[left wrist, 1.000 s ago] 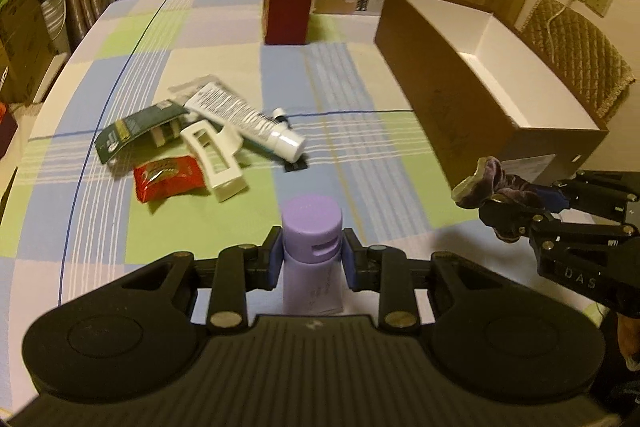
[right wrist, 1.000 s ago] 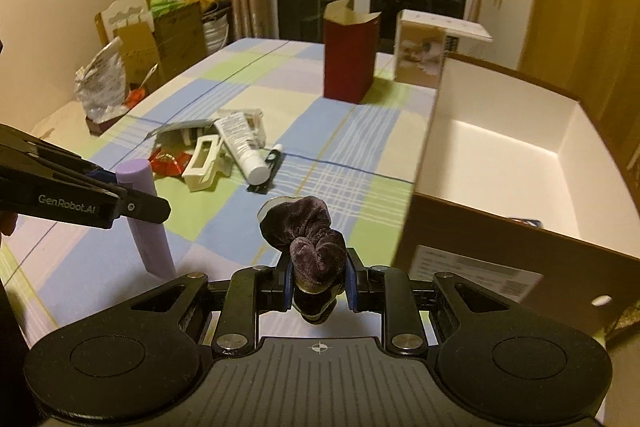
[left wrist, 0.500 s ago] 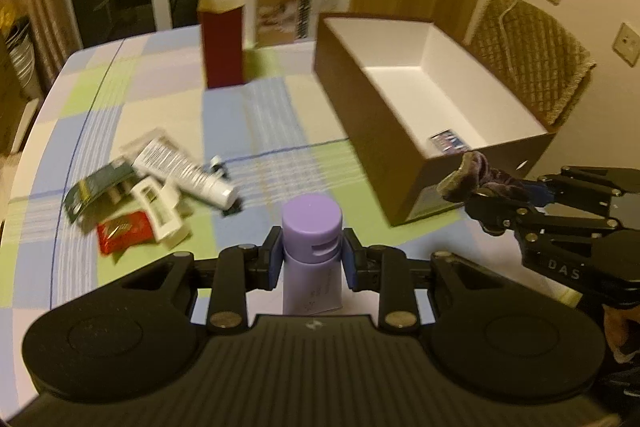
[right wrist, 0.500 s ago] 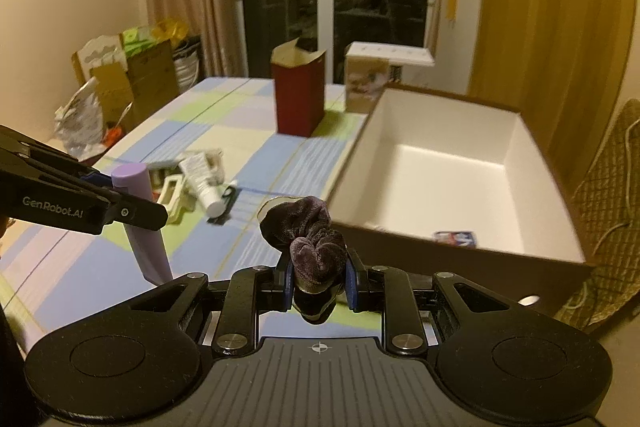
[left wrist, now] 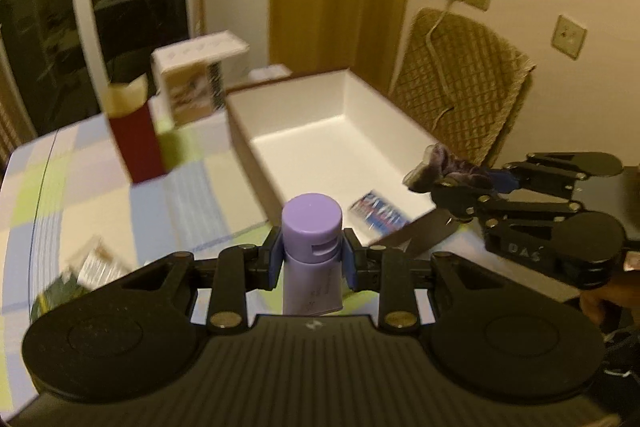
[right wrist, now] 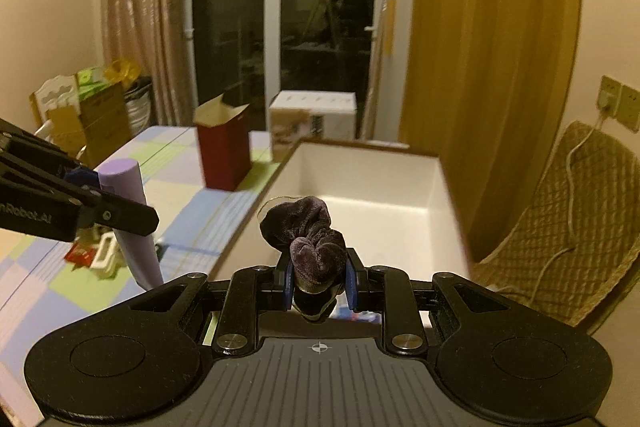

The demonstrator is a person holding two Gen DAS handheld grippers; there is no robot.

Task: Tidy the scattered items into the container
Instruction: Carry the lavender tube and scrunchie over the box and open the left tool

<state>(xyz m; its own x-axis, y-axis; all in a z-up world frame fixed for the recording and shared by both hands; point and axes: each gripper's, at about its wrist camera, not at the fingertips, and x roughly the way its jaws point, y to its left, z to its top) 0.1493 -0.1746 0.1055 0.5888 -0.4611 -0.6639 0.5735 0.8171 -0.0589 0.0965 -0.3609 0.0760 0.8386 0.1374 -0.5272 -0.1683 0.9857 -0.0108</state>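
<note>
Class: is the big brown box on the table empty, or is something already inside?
Not empty. The box is open-topped, and one small packet lies on its white floor near the front wall.

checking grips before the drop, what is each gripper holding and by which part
Left gripper: purple bottle, clamped just below its cap. Right gripper: dark velvet scrunchie, pinched at its lower folds.

Left gripper (left wrist: 311,263), right gripper (right wrist: 318,285): jaws clamped.

Each matte black plastic left gripper (left wrist: 312,263) and right gripper (right wrist: 318,285) has a ribbed centre panel, two round side discs, brass-coloured screws at the linkage bars and blue finger pads (right wrist: 289,285); white lettering marks their sides.
</note>
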